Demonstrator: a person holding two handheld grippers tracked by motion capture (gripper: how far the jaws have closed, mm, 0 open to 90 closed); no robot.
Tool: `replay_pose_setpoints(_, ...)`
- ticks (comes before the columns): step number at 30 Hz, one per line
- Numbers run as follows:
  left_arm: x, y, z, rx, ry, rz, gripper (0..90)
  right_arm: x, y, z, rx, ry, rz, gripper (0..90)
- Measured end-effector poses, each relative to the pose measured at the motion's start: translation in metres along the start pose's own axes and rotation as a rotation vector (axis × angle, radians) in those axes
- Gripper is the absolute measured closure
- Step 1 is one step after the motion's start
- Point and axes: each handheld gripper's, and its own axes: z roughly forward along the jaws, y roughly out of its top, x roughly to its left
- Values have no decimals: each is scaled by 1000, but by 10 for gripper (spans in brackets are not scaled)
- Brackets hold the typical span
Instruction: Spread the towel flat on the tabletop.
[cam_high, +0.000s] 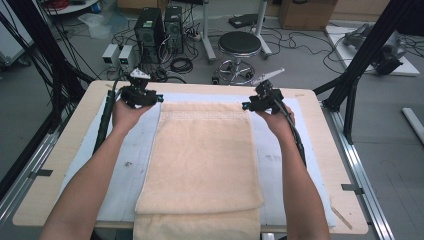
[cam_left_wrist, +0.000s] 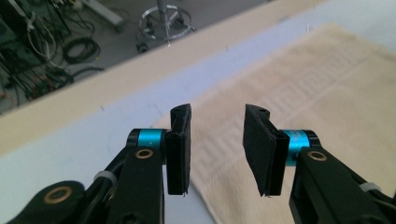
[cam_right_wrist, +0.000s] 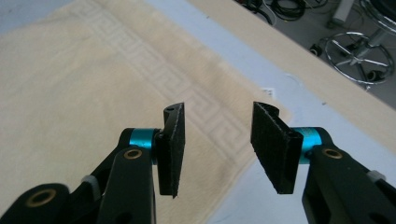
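— How far had you got with the towel (cam_high: 200, 160)?

— It lay flat along the middle of the table (cam_high: 50, 165), on the pale blue sheet (cam_high: 125, 165). Its far edge reached up between my hands and its near end hung over the table's front edge, where a fold line crossed it. I judged the laying-out or first fold done; any further folding was still to come.

— And your hands?

— My left gripper (cam_high: 159, 98) hovered just over the far left corner, my right gripper (cam_high: 245, 105) over the far right corner.

— Were you holding anything?

— No. In the left gripper view my pads (cam_left_wrist: 180, 149) stood apart with nothing between them, the patterned border (cam_left_wrist: 327, 79) lying beneath. The right gripper view showed the same: fingers (cam_right_wrist: 275, 144) parted, empty, above the corner.
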Motion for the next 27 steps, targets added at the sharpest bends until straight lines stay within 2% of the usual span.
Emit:
replay_pose_setpoints(2,-5,-18,2,18,-28,11,612,7,-13,4,29,42,21,537)
replay_pose_setpoints(4,-12,-36,1,16,-60,11,604,19,-27,4,21,36,-17,537)
replay_pose_setpoints(7,-23,-53,-4,18,-93,30,597,32,-45,0,6,76,-14,528)
replay_pose_setpoints(10,-36,-66,-11,23,-132,54,573,45,-61,-7,-7,94,-26,522)
replay_pose_setpoints(11,-40,-70,-14,25,-140,75,571,48,-66,-8,-1,99,-34,514)
replay_pose_setpoints(15,-52,-84,-23,17,-161,104,541,60,-84,-13,12,102,-64,506)
replay_pose_setpoints(17,-55,-89,-19,43,-150,108,537,63,-93,-8,38,84,-85,516)
replay_pose_setpoints(19,-54,-92,-12,73,-124,111,535,61,-98,1,101,71,-80,524)
replay_pose_setpoints(22,-51,-94,-1,101,-89,98,604,55,-99,11,103,58,-61,544)
replay_pose_setpoints(23,-50,-96,3,132,-64,86,620,53,-98,14,96,52,-57,556)
replay_pose_setpoints(25,-45,-97,5,130,-76,56,642,50,-100,23,121,48,-55,585)
replay_pose_setpoints(27,-43,-97,6,117,-68,36,718,45,-101,25,103,79,-18,628)
